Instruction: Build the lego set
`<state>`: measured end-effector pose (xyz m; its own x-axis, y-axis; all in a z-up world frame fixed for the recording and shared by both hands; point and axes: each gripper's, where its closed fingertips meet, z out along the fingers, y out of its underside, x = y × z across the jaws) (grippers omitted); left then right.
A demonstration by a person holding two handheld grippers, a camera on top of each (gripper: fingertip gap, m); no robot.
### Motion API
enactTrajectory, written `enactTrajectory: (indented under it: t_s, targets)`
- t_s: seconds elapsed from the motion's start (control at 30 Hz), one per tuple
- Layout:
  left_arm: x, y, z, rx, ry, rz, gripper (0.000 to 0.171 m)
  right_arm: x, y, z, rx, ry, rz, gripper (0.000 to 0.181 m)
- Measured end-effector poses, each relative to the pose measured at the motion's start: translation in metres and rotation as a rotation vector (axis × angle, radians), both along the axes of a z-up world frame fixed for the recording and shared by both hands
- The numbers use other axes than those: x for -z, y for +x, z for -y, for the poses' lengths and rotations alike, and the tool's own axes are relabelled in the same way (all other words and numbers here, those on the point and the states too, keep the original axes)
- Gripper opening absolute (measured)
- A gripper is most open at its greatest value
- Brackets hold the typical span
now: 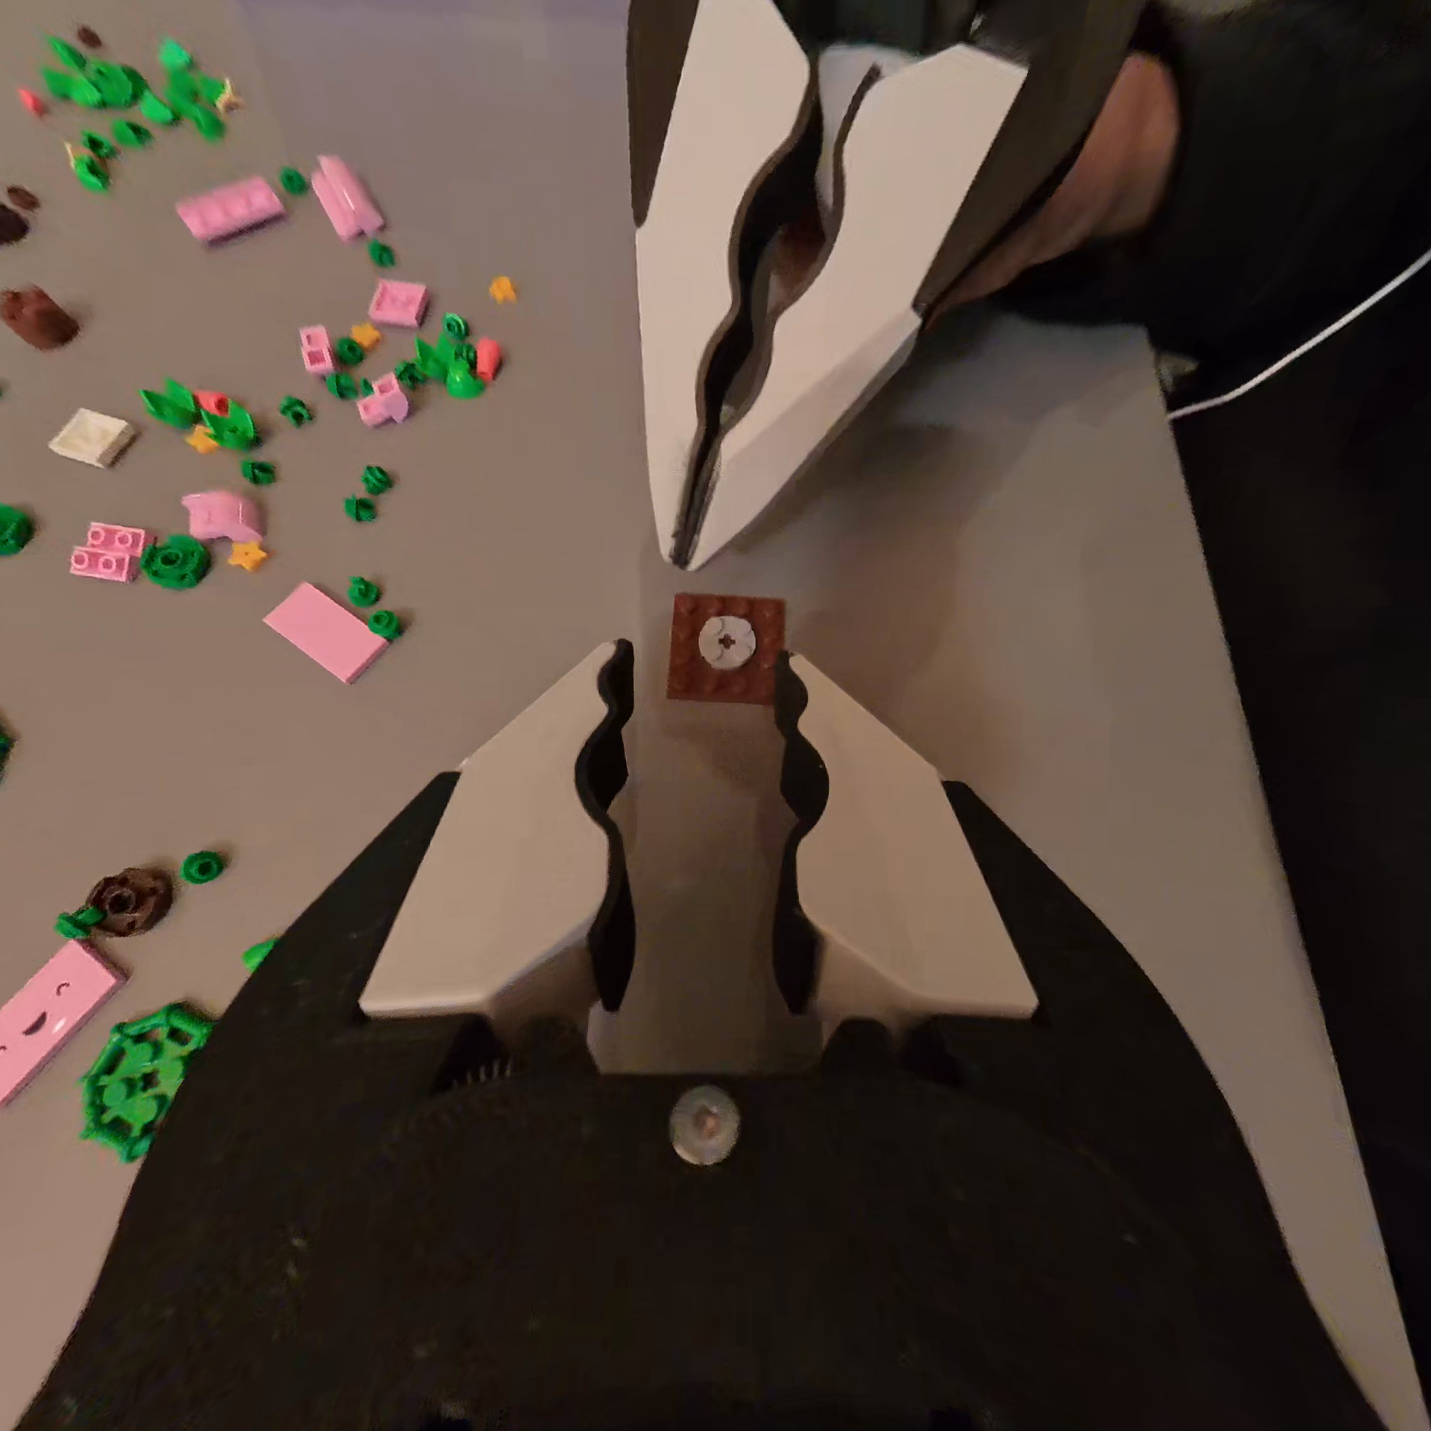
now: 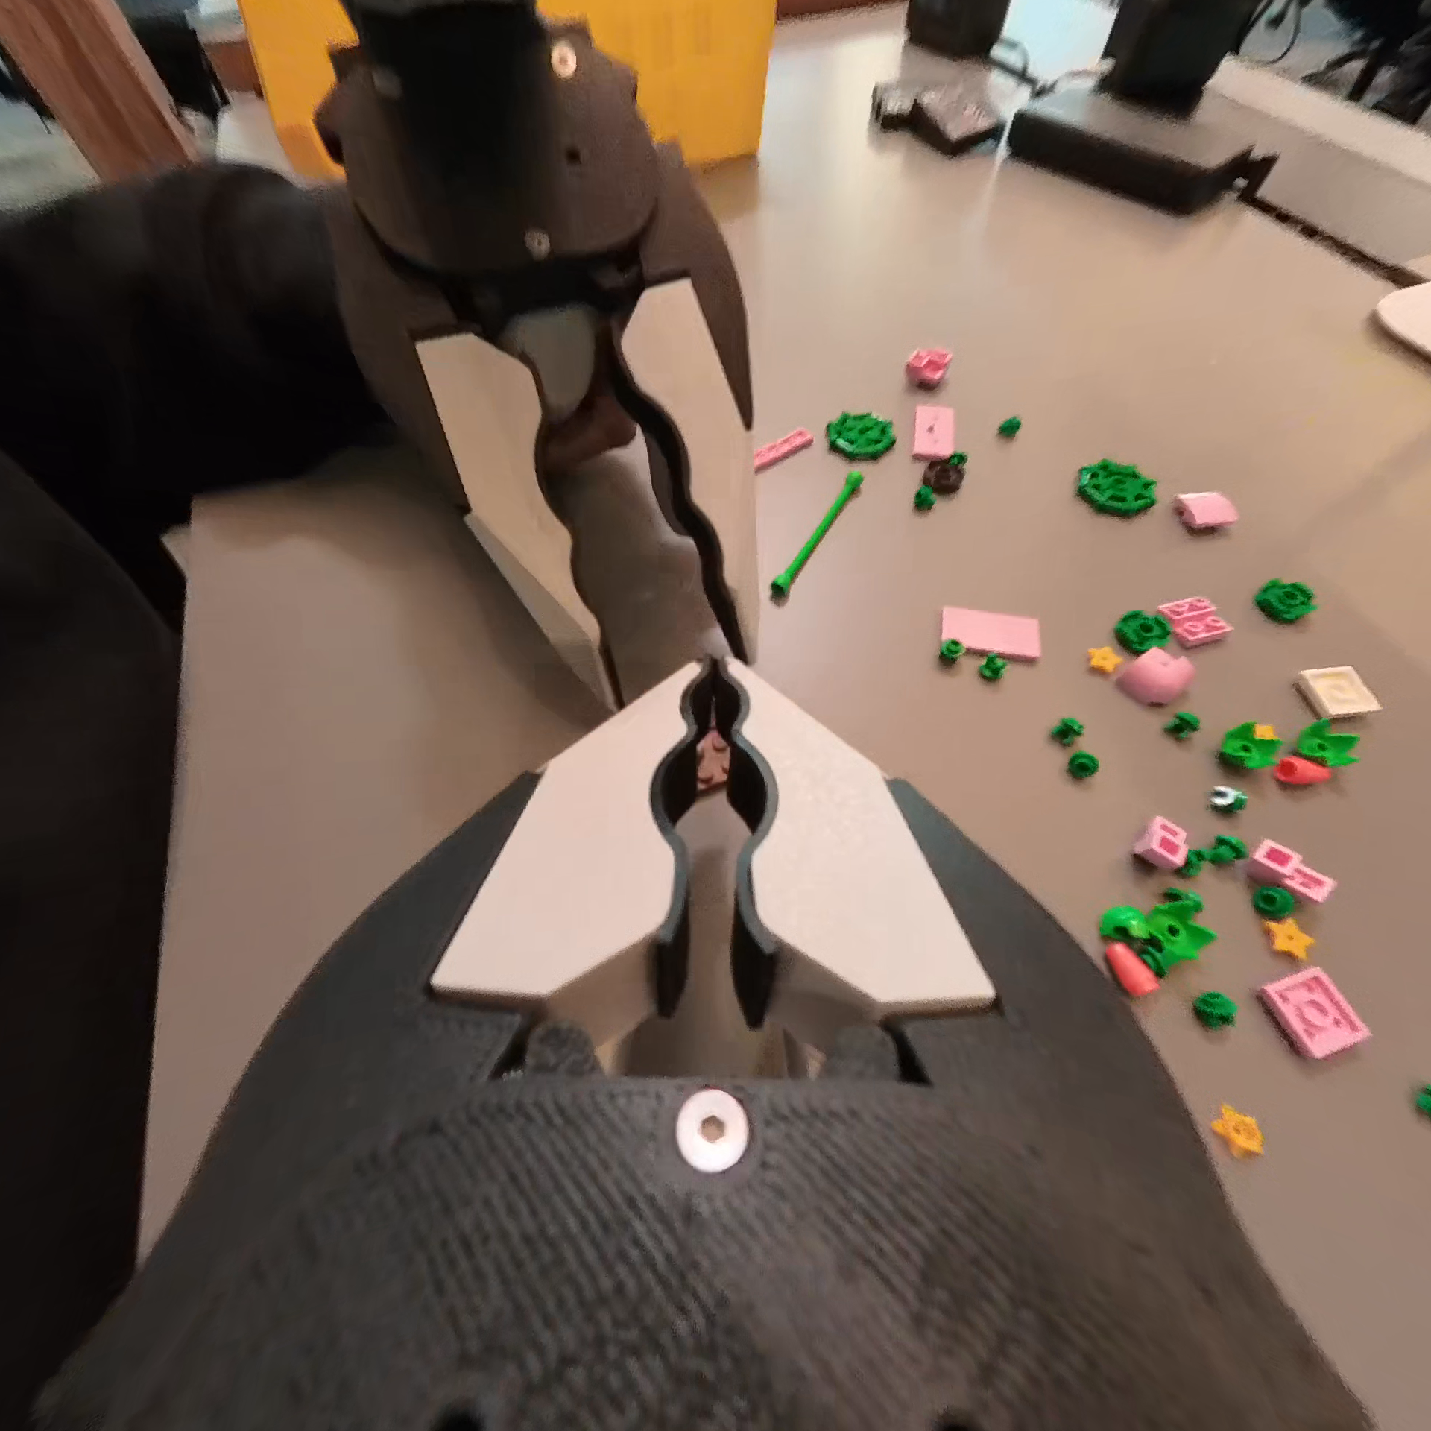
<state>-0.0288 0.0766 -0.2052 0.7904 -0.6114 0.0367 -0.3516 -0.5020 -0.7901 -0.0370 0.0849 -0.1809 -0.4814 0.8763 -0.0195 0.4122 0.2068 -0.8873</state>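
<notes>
My left claw [image 1: 703,658] stands wide, empty, its fingers on either side of the brown plate [image 1: 725,649]; the right finger seems to brush its edge. The plate lies flat on the bench [image 1: 1007,619], a grey round stud [image 1: 726,642] on its middle. My right claw [image 1: 681,559] is pinched closed, empty, tips just off the plate at 12 o'clock. Loose pink and green bricks [image 1: 325,631] lie scattered toward 10 o'clock.

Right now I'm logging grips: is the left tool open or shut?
Open. The left tool shows a clear gap between its fingers, the brown plate lying in front, ungripped.
</notes>
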Motion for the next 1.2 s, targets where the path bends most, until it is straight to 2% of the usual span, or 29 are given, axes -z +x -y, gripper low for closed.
enactTrajectory:
  t_s: [0.2,0.3,0.5,0.6,0.8,0.9,0.97,1.1,1.13,1.2]
  targets:
    - [0.008,0.001,-0.001,-0.01,0.001,-0.092,0.031,0.02,0.003,0.003,0.011,0.154,0.096,0.0]
    - [0.012,0.002,0.0,-0.004,0.001,-0.134,0.034,0.013,0.003,0.007,0.029,0.203,0.078,0.0]
    - [0.014,0.004,0.001,0.008,-0.002,-0.142,0.034,0.007,0.004,0.009,0.039,0.214,0.092,0.0]
    - [0.018,0.006,0.004,0.021,-0.037,-0.141,0.035,0.032,0.01,0.006,0.028,0.235,0.23,0.0]
    - [0.019,0.006,0.004,0.021,-0.063,-0.123,0.035,0.013,0.005,0.009,0.044,0.212,0.133,0.0]
    - [0.019,0.006,0.005,0.022,-0.061,-0.126,0.035,0.035,0.008,0.006,0.049,0.217,0.228,0.0]
    - [0.019,0.006,0.005,0.021,-0.062,-0.124,0.035,0.033,0.009,0.004,0.051,0.229,0.228,0.0]
    - [0.019,0.006,0.004,0.02,-0.06,-0.127,0.035,0.0,0.003,0.006,0.071,0.167,0.097,0.0]
    - [0.019,0.006,0.004,0.02,-0.061,-0.127,0.035,0.002,0.004,0.005,0.071,0.164,0.11,0.0]
    - [0.019,0.006,0.004,0.02,-0.06,-0.127,0.035,0.029,0.01,0.002,0.063,0.202,0.223,0.0]
